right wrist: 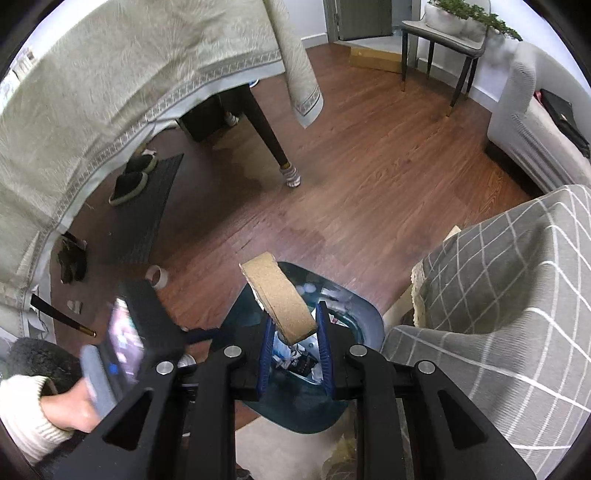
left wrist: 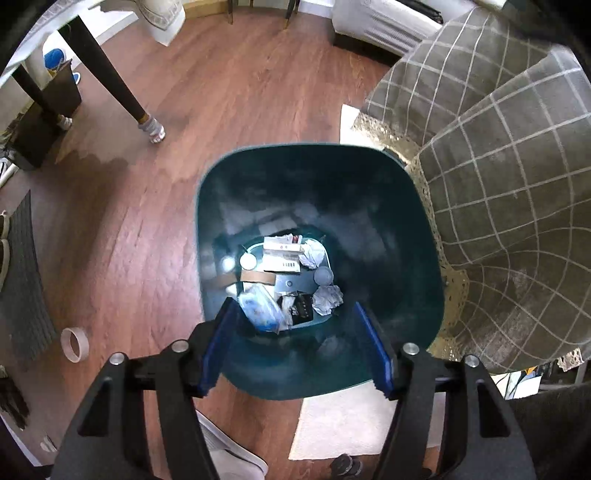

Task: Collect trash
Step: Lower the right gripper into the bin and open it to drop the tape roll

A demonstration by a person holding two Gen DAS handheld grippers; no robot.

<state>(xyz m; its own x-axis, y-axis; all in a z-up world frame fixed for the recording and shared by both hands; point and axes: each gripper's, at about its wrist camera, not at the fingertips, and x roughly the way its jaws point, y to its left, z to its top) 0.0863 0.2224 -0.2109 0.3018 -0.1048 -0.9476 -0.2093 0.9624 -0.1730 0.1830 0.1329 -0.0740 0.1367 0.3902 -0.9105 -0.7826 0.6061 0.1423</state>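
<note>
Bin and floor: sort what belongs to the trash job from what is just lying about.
Job:
- bin
- trash inside it
- cardboard strip in the right gripper
- tape roll on the floor
- left gripper, open over the bin

Lying about:
- slippers
- mat
- checked chair

We are in a home's living room: a wood floor (right wrist: 369,166), a sofa (right wrist: 524,122), a table draped in a cloth (right wrist: 110,85), slippers (right wrist: 129,181) on a mat (right wrist: 155,214), a plant (right wrist: 469,14) on a side table, and a checked throw (left wrist: 498,184) beside a bin (left wrist: 317,258)
</note>
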